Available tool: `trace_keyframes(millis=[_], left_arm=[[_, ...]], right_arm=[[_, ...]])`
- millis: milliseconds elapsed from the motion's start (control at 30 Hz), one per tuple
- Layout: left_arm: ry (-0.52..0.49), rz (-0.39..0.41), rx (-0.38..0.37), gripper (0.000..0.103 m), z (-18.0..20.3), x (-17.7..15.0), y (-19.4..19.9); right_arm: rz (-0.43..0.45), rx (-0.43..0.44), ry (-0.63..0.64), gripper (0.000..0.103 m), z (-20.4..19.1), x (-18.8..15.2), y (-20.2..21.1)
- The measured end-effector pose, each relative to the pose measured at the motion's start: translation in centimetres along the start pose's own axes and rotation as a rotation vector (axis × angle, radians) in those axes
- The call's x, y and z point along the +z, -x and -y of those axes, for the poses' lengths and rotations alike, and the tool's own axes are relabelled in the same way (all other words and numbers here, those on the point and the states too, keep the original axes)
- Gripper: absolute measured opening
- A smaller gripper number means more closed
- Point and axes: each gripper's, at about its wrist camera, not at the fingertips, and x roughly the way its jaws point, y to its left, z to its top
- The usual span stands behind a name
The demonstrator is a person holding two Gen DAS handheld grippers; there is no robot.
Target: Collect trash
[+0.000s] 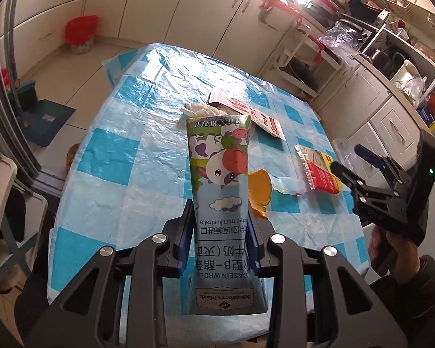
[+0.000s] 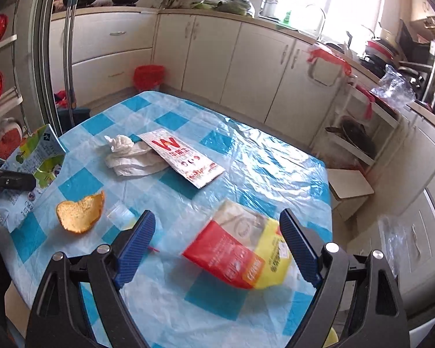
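L tool (image 1: 221,226) clamps milk carton (image 1: 220,174) over table (image 1: 116,159); R tool (image 1: 351,162) open nearby.

Clamped milk carton (image 1: 220,179); table-strewn wrappers (image 2: 240,252)

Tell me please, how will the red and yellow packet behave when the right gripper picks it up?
The red and yellow packet looks like a thin, flattened wrapper, so it is probably light and floppy and may sag from the pads. Its glossy film on the plastic tablecloth could let it slide when nudged. The right gripper is open around it.
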Motion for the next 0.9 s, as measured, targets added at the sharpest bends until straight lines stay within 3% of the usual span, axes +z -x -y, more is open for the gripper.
trace_keyframes(millis=[167, 333, 400, 500, 633, 900], left_arm=[[0.013, 0.014, -0.019, 0.030, -0.9, 0.3, 0.2], [0.023, 0.015, -0.045, 0.030, -1.2, 0.4, 0.0], [0.025, 0.013, -0.052, 0.030, -1.2, 0.5, -0.2], [0.029, 0.010, -0.063, 0.030, -1.2, 0.5, -0.5], [0.032, 0.003, -0.063, 0.030, -1.5, 0.5, -1.0], [0.031, 0.016, -0.043, 0.030, -1.4, 0.4, -0.5]], right_arm=[[-0.074, 0.009, 0.134, 0.084, -2.5, 3.4, -5.1], [-0.159, 0.003, 0.282, 0.082, -4.9, 4.2, -9.3], [-0.185, 0.014, 0.285, 0.074, -4.9, 4.3, -10.2], [-0.228, 0.050, 0.233, 0.052, -4.2, 4.3, -11.4], [-0.250, 0.100, 0.128, 0.009, -2.8, 4.4, -12.2], [-0.138, 0.152, -0.102, 0.003, 1.0, 3.7, -7.5]])
